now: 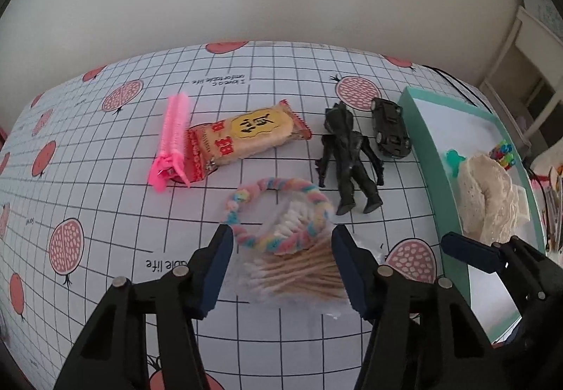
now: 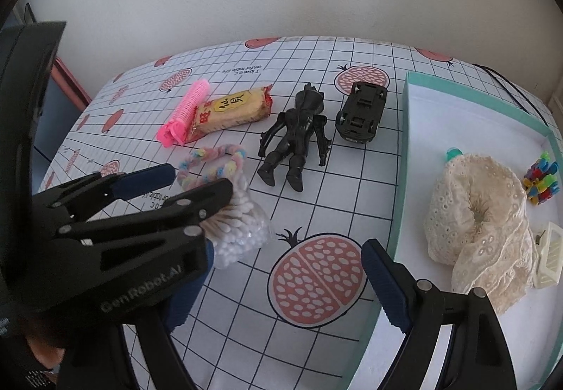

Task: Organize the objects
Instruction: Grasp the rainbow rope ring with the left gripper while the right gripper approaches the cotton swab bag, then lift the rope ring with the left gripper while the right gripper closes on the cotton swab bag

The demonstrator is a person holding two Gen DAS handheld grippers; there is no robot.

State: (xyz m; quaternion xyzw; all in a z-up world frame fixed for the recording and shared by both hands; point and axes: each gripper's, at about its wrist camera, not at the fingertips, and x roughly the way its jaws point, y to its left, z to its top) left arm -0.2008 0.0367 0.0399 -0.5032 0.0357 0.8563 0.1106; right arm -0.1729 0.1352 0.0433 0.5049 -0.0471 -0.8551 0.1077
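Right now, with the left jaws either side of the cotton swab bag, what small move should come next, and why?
Probably close the left gripper on the bag of cotton swabs. The bag lies between its jaws, which do not visibly press it yet, and the box to the right has bare floor for it.

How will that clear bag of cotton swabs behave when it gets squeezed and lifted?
The bag of cotton swabs looks thin and crinkly, so it probably deforms and sags. Loose swabs may shift inside. The pastel twisted ring lying across it might slide off.
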